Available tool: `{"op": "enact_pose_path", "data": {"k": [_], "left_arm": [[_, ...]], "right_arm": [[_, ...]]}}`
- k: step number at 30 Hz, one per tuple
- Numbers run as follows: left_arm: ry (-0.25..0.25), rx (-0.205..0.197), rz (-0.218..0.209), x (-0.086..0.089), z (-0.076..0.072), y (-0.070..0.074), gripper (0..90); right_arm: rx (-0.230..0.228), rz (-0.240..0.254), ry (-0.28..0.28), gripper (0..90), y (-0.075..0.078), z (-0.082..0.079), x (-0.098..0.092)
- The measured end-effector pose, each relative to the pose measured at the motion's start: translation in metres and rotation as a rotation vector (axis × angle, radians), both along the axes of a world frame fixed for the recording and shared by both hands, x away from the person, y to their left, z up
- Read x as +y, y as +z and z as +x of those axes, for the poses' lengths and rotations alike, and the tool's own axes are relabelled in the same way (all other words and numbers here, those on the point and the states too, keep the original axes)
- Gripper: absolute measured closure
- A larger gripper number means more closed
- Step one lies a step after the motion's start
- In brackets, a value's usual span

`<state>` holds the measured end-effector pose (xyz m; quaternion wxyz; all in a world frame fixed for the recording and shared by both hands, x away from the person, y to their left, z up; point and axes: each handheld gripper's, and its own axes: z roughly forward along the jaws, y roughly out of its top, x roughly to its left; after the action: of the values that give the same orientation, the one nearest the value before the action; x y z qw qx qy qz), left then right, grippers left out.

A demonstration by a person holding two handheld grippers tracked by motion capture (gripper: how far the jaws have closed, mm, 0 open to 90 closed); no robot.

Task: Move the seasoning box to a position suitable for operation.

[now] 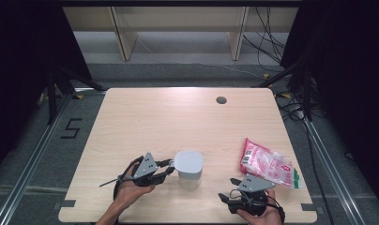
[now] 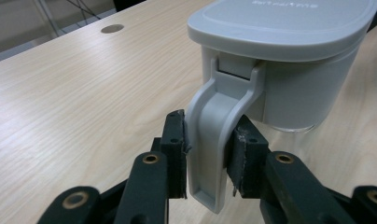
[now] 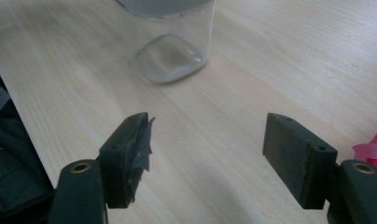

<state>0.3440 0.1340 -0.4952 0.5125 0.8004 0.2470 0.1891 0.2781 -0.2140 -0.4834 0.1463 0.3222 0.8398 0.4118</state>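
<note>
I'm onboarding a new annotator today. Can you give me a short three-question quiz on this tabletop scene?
1. True or false: the left hand-held gripper has its jaws closed on the clasp of the grey-lidded container.
2. Which lies nearest the right hand-held gripper? A) the red and white packet B) the round hole in the table C) the container
3. Fill in: the right hand-held gripper's jaws stand ____, with bare tabletop between them.

Key: 1 true; 2 A; 3 open.

black two-jaw claw [image 2: 207,158] with brass-ringed screws, grey three-cornered plate
</note>
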Motion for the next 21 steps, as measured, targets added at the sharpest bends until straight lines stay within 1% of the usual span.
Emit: {"op": "enact_pose_path", "data": {"k": [2,3,4,5,6,7,8,9,11,12,13,14,15,16,18,20,21], "left_arm": [[0.015,-0.006,-0.006,0.003,0.003,0.0,69.7],[0.026,0.002,-0.007,0.005,0.004,0.0,69.8],[0.049,0.0,-0.009,0.007,0.006,0.0,69.9],[0.049,0.0,-0.009,0.007,0.006,0.0,70.0],[0.065,0.001,-0.009,0.008,0.009,0.0,70.0],[0.065,0.001,-0.009,0.008,0.009,0.0,70.1],[0.086,0.002,-0.006,0.009,0.011,0.001,70.2],[0.086,0.002,-0.006,0.009,0.011,0.001,70.2],[0.106,0.007,-0.023,0.008,0.015,0.003,70.3],[0.111,0.0,-0.019,0.008,0.017,0.004,70.4],[0.11,0.008,-0.026,0.006,0.019,0.005,70.5],[0.11,0.008,-0.026,0.006,0.019,0.005,70.7],[0.122,-0.001,-0.033,0.002,0.022,0.007,70.9],[0.117,-0.004,-0.027,0.001,0.023,0.008,71.0],[0.121,-0.013,-0.031,-0.001,0.023,0.008,71.0],[0.121,-0.013,-0.023,-0.001,0.021,0.009,70.9],[0.121,-0.016,-0.019,0.0,0.02,0.008,70.9]], "right_arm": [[-0.006,-0.003,0.005,32.7,0.0,0.0,0.0],[-0.018,-0.008,0.003,32.7,0.0,0.001,-0.001],[-0.015,-0.008,0.005,32.6,0.0,0.001,0.0],[-0.016,-0.009,0.004,32.6,0.0,0.001,0.0],[-0.015,-0.008,0.005,32.6,0.0,0.001,0.0],[-0.015,-0.008,0.005,32.6,0.0,0.001,0.0],[-0.015,-0.008,0.004,32.6,0.0,0.001,0.0],[-0.015,-0.008,0.004,32.6,0.0,0.001,0.0],[-0.015,-0.009,0.003,32.6,0.0,0.001,0.0],[-0.015,-0.008,0.003,32.6,0.0,0.001,0.0],[-0.017,-0.01,0.005,32.6,0.0,0.001,0.0],[-0.006,-0.007,0.01,32.6,-0.001,0.002,0.0],[-0.019,-0.009,0.006,32.6,0.0,0.001,0.0],[-0.017,-0.007,0.006,32.6,0.0,0.001,0.0],[-0.017,-0.009,0.004,32.6,0.0,0.001,0.0],[-0.016,-0.007,0.0,32.6,0.0,0.001,-0.001],[-0.003,-0.003,0.006,32.6,0.0,0.001,0.0]]}}
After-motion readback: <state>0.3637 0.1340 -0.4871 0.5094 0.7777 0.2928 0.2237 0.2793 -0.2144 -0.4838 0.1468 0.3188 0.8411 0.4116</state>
